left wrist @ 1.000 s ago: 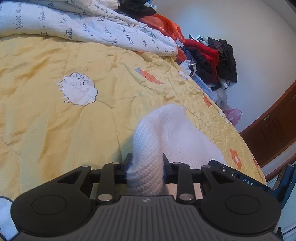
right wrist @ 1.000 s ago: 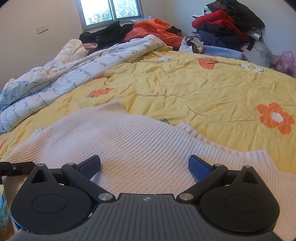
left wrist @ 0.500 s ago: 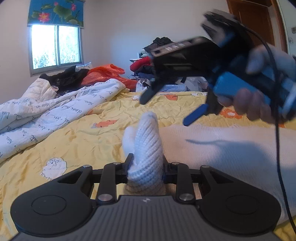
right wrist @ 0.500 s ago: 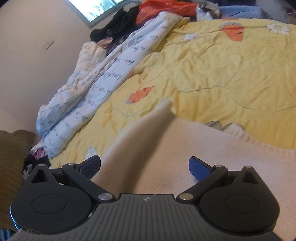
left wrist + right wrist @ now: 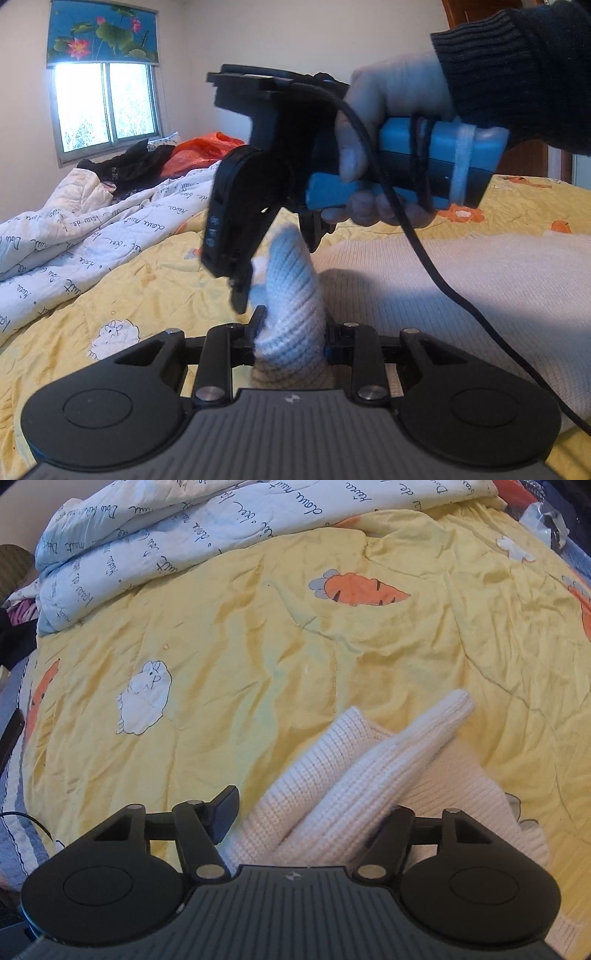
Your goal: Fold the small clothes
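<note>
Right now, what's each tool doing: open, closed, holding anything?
Left tool: shut on a bunched fold of the white knit sweater.
Right tool: closing around the same fold, pads not yet pressing it.

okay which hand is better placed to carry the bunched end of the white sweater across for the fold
Left. The left gripper is already clamped on the bunched end of the white sweater. The right gripper is only closing around it, with a gap at one pad.

Yellow bedspread (image 5: pixel 258 657) left of sweater (image 5: pixel 354 794) lies bare; crumpled white quilt (image 5: pixel 177 542) blocks far edge.
</note>
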The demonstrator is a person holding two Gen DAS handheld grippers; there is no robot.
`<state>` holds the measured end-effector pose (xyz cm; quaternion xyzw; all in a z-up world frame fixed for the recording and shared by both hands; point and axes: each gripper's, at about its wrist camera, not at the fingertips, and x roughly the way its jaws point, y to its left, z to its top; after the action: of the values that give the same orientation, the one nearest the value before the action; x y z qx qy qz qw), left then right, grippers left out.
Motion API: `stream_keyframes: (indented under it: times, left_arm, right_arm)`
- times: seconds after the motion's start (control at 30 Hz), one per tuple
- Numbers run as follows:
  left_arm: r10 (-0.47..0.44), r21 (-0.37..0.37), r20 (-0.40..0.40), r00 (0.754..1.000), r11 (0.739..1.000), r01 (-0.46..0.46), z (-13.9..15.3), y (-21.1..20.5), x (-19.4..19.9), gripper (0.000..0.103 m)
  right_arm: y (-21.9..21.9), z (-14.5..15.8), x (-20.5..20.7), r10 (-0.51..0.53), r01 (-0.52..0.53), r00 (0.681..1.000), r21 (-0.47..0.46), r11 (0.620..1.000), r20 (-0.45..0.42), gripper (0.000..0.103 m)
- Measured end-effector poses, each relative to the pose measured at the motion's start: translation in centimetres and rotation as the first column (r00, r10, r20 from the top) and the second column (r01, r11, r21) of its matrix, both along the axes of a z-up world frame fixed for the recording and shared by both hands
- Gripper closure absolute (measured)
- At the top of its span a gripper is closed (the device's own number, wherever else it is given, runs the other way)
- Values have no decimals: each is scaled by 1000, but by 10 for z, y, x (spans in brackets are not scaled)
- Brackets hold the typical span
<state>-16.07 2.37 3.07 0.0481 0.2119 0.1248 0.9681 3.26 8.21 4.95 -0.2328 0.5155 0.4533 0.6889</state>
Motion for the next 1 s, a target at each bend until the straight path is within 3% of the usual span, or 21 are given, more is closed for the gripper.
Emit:
stream_keyframes:
  times: [0.1, 0.23, 0.43, 0.6, 1.0]
  left_arm:
    - [-10, -8, 5, 1000, 1000, 10, 4, -2, -3, 76]
    - [-49, -28, 18, 999, 998, 50, 13, -10, -7, 76]
    - [-136, 3, 58, 989, 991, 136, 23, -42, -12, 76]
    - [-236, 26, 94, 967, 972, 235, 33, -78, -13, 76]
    - [-500, 86, 10, 866, 863, 498, 13, -190, -8, 76]
  right_arm:
    - [-17, 6, 1, 14, -15, 999, 28, 1000, 31, 68]
    - [-49, 15, 10, 6, -7, 1000, 133, 991, 8, 77]
    - [-109, 37, 18, -50, 56, 998, 255, 965, -29, 79]
    - [-179, 52, 20, -126, 133, 991, 366, 921, -41, 79]
    - [-332, 22, 14, -316, 328, 944, 416, 848, -98, 79]
